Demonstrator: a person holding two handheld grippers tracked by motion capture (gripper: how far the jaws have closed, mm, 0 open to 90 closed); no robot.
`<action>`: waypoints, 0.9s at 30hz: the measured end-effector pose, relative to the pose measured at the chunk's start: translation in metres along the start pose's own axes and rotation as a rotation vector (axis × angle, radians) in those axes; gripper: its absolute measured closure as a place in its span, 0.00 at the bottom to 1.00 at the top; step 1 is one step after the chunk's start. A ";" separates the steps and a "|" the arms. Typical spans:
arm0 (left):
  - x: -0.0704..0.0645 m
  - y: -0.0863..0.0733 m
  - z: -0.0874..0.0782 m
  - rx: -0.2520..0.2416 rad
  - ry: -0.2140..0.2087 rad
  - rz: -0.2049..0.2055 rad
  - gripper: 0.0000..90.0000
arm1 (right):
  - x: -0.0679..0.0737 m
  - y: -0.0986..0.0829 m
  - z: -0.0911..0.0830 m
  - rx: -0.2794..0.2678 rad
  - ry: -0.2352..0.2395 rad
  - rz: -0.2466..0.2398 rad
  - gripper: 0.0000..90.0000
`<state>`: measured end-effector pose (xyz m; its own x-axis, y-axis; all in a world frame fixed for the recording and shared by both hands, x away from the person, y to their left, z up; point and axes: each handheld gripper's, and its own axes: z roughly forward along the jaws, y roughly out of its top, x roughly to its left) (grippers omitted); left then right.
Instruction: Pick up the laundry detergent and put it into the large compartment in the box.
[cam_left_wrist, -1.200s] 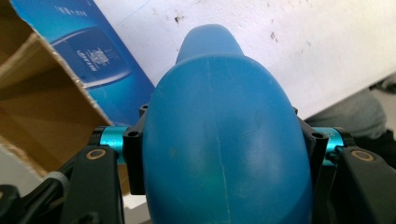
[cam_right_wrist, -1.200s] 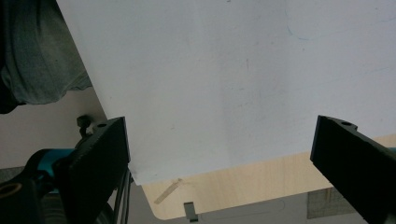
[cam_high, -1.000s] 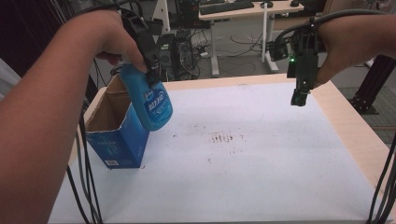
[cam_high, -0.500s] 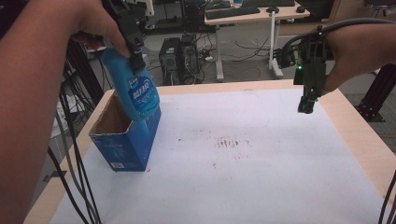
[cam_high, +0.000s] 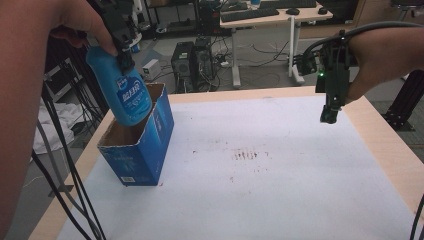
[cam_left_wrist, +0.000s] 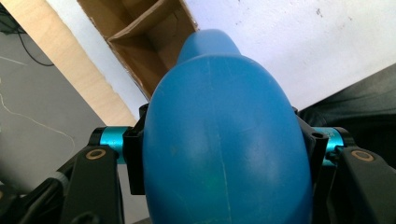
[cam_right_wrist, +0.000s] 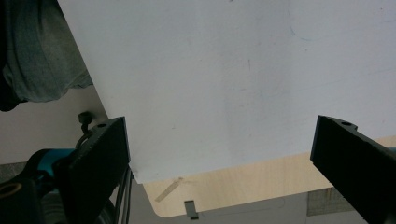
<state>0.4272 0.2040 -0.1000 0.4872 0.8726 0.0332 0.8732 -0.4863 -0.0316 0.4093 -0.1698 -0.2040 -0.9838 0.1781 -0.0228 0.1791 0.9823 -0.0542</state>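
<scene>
Table (cam_high: 280, 200) first: white sheet over pale wood, faintly stained near the middle, bare elsewhere. Next in size, blue cardboard box (cam_high: 145, 150), stood upright near the left edge, top open, brown inside, with a divider visible in the left gripper view (cam_left_wrist: 144, 37).

Over that open mouth, tilted, blue plastic bottle (cam_high: 122, 92) — lower end just at the rim, not yet lodged inside. Pinched across the upper body by left gripper (cam_high: 122, 60), pressed hard onto both flanks of the rounded shell (cam_left_wrist: 224, 154).

Judged smooth, bulging and fairly stiff, so likely slippery on so curved a surface. Weight impossible to tell, with the contents unseen. Best held where held then, across the widest part and square to the flanks, rather than near the tapering end.

Well apart, above the table's right edge, right gripper (cam_high: 327, 115) — spread wide with nothing between, only white sheet and wooden rim beyond (cam_right_wrist: 219, 154).

In the way, by judgement: box walls and inner divider, apt to catch the bottle's end. Light cardboard, apt to slide or tip if nudged, and unbraced by the free claw.
</scene>
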 end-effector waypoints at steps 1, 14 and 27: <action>0.004 -0.001 0.002 0.005 0.002 -0.009 0.43 | 0.000 0.000 0.000 0.001 0.000 0.000 0.04; 0.027 -0.005 0.027 0.005 0.008 -0.052 0.43 | -0.001 0.001 0.000 0.005 0.004 0.013 0.04; 0.039 -0.005 0.052 0.006 -0.007 -0.062 0.43 | -0.003 0.001 0.000 0.010 0.000 0.011 0.04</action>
<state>0.4408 0.2428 -0.1506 0.4319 0.9015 0.0279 0.9017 -0.4309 -0.0359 0.4120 -0.1691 -0.2041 -0.9818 0.1886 -0.0231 0.1897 0.9797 -0.0642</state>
